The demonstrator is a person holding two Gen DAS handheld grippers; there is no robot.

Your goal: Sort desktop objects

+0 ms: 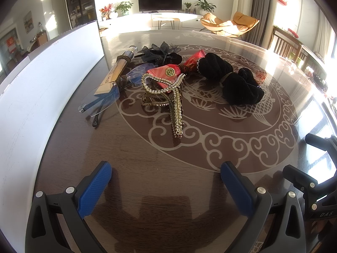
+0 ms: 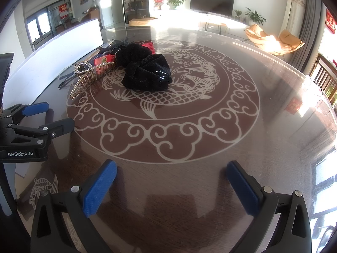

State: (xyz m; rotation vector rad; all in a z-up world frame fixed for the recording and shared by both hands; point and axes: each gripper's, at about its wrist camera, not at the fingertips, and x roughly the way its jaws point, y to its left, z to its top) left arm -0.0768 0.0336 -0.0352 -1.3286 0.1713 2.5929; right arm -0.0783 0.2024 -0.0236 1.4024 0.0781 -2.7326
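Note:
A pile of small objects lies on the dark round table [image 1: 147,179]: a rhinestone hair claw [image 1: 168,92], rimless glasses with blue arms [image 1: 103,99], a wooden tube tied with brown hair ties [image 1: 118,71], a red packet [image 1: 168,71], a black flower clip [image 1: 162,52] and a black velvet scrunchie [image 1: 233,78]. My left gripper [image 1: 166,179] is open and empty, short of the hair claw. My right gripper [image 2: 171,179] is open and empty, well short of the scrunchie [image 2: 147,71] and hair claw [image 2: 88,76]. The left gripper also shows at the right wrist view's left edge [image 2: 48,116].
A long white box wall [image 1: 42,84] runs along the table's left side, also in the right wrist view [image 2: 69,38]. Wooden chairs [image 1: 288,44] stand past the table's right edge. A fish pattern [image 2: 168,90] marks the tabletop. The right gripper's body [image 1: 311,181] is at the left view's right edge.

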